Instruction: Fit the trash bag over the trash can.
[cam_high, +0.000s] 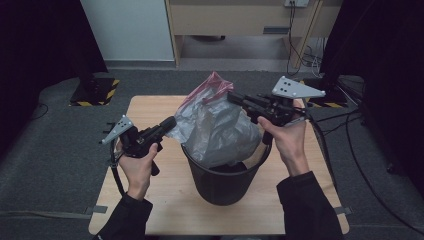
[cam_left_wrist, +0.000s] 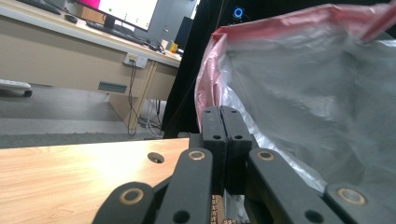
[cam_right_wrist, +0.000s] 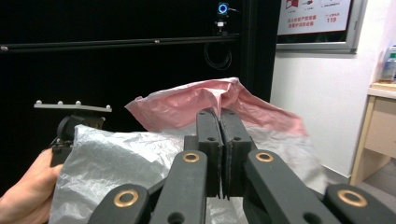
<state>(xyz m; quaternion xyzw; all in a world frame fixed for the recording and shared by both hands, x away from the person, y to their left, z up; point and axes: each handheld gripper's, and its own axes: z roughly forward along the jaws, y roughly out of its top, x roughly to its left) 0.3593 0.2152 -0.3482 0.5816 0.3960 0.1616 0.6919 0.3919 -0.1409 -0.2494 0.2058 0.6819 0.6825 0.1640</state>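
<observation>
A thin plastic bag (cam_high: 215, 125), silvery-clear with a pink rim, rises crumpled out of a black mesh bin (cam_high: 225, 185) on the wooden table (cam_high: 150, 200). My left gripper (cam_high: 171, 123) is shut on the bag's left edge. In the left gripper view its jaws (cam_left_wrist: 220, 116) meet flat against the pink rim of the bag (cam_left_wrist: 317, 93). My right gripper (cam_high: 234, 96) is shut on the bag's upper right rim, higher than the left. In the right gripper view the jaws (cam_right_wrist: 219, 119) pinch the pink fold of the bag (cam_right_wrist: 154, 154), with the left gripper (cam_right_wrist: 70, 126) and its hand beyond.
The bin stands near the table's front middle, and a small round hole (cam_left_wrist: 155, 157) is in the tabletop. Grey carpet surrounds the table. A wooden desk (cam_high: 240, 20) and cables (cam_high: 305, 55) are at the back, a striped stand base (cam_high: 95, 92) at the far left.
</observation>
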